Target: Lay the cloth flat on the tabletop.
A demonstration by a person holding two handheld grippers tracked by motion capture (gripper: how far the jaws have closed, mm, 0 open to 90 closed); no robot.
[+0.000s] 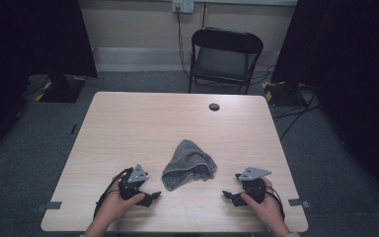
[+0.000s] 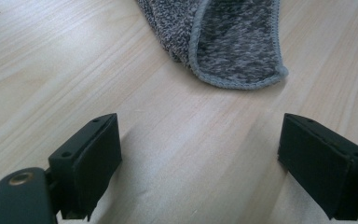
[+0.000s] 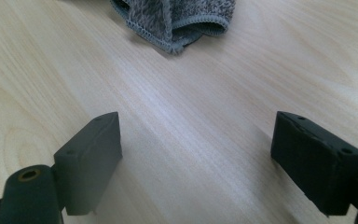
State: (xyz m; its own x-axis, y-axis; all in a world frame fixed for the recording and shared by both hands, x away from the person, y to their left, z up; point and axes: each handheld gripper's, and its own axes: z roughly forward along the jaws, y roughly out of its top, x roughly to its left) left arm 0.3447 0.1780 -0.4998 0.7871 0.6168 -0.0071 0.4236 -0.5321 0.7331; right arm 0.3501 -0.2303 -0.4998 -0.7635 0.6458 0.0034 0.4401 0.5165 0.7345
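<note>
A crumpled grey cloth point(image 1: 189, 164) lies on the light wooden table point(image 1: 143, 123), a little in front of its middle. My left gripper point(image 1: 150, 196) rests near the front edge, left of the cloth, open and empty. In the left gripper view the cloth's hemmed corner point(image 2: 233, 42) lies just beyond the two spread jaws. My right gripper point(image 1: 230, 196) sits to the right of the cloth, also open with bare wood between its jaws. The right gripper view has the cloth point(image 3: 177, 18) farther off at the top.
A black folding chair point(image 1: 224, 57) stands behind the table's far edge. A round dark cable hole point(image 1: 214, 106) sits near the far side of the tabletop. Dark curtains and stand bases flank the table on both sides.
</note>
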